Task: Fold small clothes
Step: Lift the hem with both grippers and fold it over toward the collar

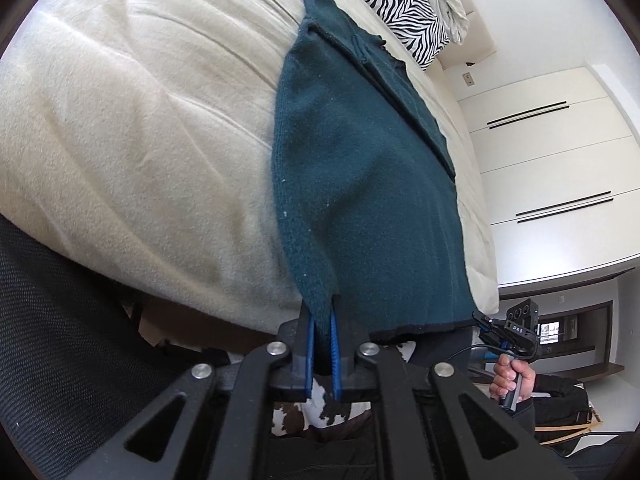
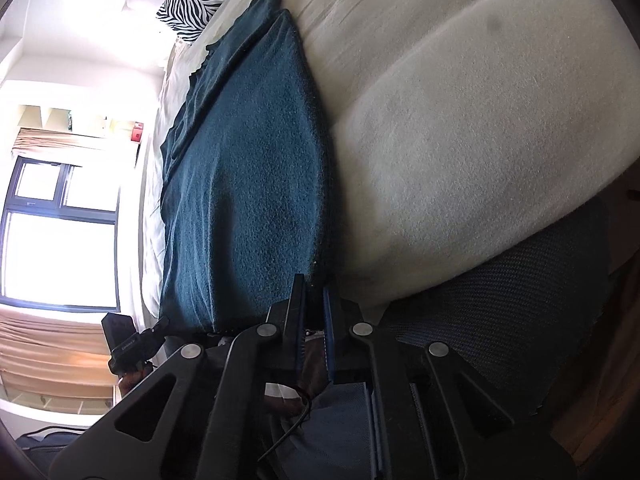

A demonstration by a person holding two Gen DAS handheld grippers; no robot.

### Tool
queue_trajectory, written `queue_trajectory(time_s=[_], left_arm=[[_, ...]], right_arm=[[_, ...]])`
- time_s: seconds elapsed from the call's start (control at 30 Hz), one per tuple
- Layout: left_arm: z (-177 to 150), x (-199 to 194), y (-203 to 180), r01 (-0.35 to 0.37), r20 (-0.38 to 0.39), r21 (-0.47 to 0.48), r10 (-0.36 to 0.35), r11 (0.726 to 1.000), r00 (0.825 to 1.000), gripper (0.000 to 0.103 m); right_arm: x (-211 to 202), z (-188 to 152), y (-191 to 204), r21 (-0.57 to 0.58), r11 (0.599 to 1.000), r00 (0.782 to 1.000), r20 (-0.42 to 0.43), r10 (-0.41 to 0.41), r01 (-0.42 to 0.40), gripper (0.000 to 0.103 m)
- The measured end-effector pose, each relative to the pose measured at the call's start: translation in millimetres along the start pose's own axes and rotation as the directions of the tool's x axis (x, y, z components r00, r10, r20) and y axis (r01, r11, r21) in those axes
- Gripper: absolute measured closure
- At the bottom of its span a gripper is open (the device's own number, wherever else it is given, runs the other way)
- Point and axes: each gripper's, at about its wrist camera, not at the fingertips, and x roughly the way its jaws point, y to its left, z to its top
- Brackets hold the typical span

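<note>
A dark teal knitted garment lies lengthwise on a cream bed, its near hem at the bed's front edge. My left gripper is shut on the garment's near left corner. In the right wrist view the same garment runs away from me, and my right gripper is shut on its near right corner. The right gripper also shows in the left wrist view, held in a hand. The left gripper shows in the right wrist view.
A zebra-striped pillow lies at the head of the bed. White wardrobe doors stand on one side, a bright window on the other. A black mesh chair is close to the bed's front edge.
</note>
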Motion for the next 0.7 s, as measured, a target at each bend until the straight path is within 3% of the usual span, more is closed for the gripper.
queue_trajectory(time_s=[0.13,0.37,0.53,0.7], left_arm=[[11.4,-16.2,-4.3,0.123,0.069,-0.049,-0.119,0.991,0.990,0.096],[41.1,-41.1,-13.4,0.275,0.176,-0.073,-0.259,0.959,0.950,0.096],[67.5,-39.4,-23.9,0.325,0.215,-0.075,-0.303,0.943,0.928,0.096],[96.1,-38.1,-32.3,0.327,0.241,-0.044,-0.308,0.944,0.920,0.096]], right_arm=[[-13.6,10.8,12.5,-0.011,0.999,0.997,0.057,0.042,-0.041,0.097],[-38.2,42.0,37.2,-0.030,0.989,0.969,0.194,0.151,-0.148,0.097],[-39.6,74.4,54.6,-0.033,0.975,0.940,0.262,0.220,-0.219,0.097],[-35.7,103.6,70.4,-0.046,0.969,0.919,0.308,0.246,-0.244,0.097]])
